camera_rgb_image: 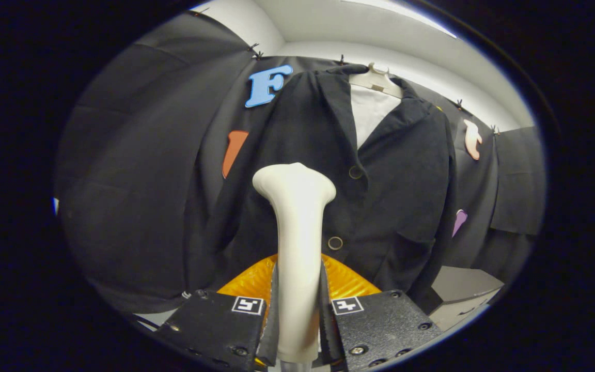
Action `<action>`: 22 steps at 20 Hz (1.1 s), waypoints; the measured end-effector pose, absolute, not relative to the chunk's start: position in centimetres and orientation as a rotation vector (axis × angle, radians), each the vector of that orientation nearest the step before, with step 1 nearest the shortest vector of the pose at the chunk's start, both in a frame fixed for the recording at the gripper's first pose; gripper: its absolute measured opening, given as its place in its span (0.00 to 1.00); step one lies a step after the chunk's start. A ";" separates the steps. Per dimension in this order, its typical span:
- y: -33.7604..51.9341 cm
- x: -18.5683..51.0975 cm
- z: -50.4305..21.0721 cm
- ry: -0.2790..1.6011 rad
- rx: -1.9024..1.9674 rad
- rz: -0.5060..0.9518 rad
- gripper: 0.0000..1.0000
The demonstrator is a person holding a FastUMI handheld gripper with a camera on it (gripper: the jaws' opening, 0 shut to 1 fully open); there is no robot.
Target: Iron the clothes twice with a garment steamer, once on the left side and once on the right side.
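Note:
A black buttoned jacket (pixel 395 170) hangs on a white hanger (pixel 377 81) over a white shirt (pixel 372 111), straight ahead of the fingers. My gripper (pixel 297 310) is shut on the handle of a cream-white garment steamer (pixel 297 227). The steamer stands upright between the fingers. Its flared head is up against the jacket's front on the left of the button line, at the height of the upper button (pixel 355 172). Whether the head touches the cloth I cannot tell.
An orange ribbed object (pixel 346 281) lies just beyond the fingers, under the jacket's hem. A grey box (pixel 465 292) stands to the lower right. Black cloth walls close the booth behind and on both sides.

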State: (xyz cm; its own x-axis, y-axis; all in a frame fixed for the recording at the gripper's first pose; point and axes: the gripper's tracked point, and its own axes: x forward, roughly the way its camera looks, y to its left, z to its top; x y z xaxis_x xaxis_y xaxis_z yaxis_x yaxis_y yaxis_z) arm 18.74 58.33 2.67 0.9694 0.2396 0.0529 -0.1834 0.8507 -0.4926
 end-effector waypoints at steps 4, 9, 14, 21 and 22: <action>57.3 18.3 0.2 -0.056 -0.530 0.206 0.34; 55.7 18.3 -3.7 0.046 -0.549 0.173 0.35; 53.8 18.4 -6.6 0.122 -0.558 0.131 0.35; 51.6 17.2 -10.6 0.248 -0.548 0.115 0.35; 51.3 17.1 -11.2 0.273 -0.546 0.121 0.35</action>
